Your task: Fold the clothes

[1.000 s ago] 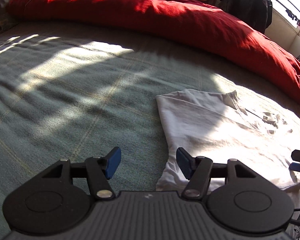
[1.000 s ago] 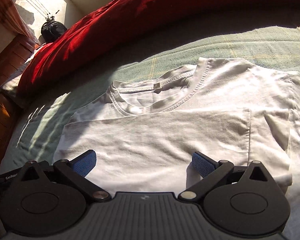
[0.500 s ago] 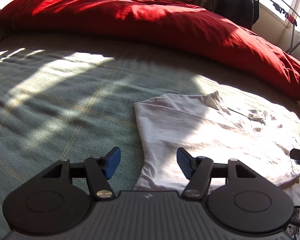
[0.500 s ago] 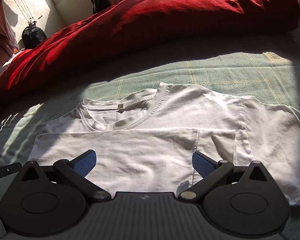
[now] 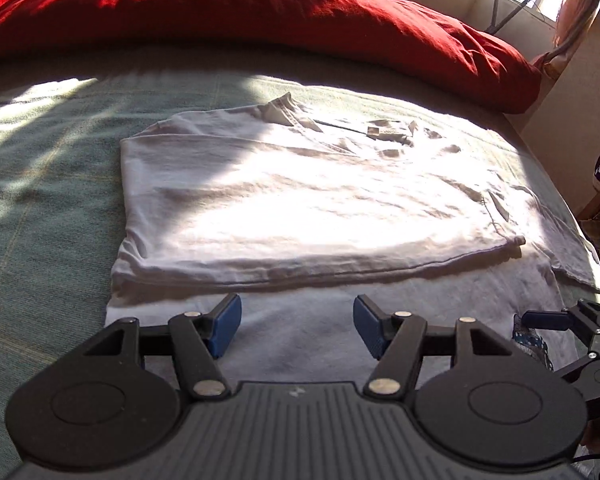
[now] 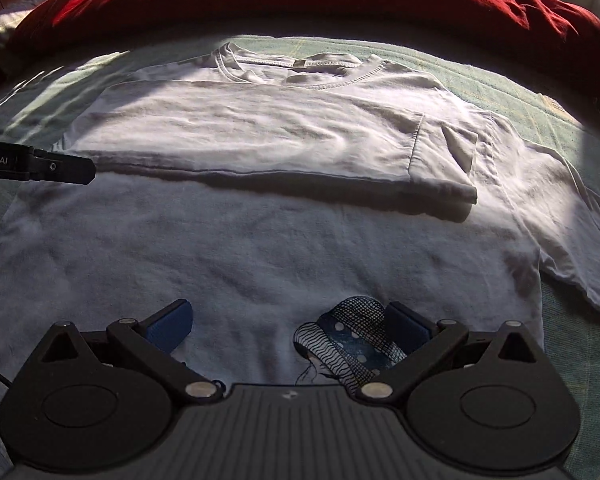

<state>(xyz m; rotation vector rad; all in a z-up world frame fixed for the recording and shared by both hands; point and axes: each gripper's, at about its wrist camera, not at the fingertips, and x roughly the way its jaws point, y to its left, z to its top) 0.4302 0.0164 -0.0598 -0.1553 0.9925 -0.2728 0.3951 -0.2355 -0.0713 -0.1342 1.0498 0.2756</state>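
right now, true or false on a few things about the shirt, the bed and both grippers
1. The white t-shirt lies on a green blanket. True.
2. The red duvet covers the shirt. False: it lies beyond the shirt, past the collar.
3. The left gripper is clamped on fabric. False: its jaws stand open above the shirt.
4. The right gripper is open. True.
5. The shirt bears a printed figure in a hat. True.
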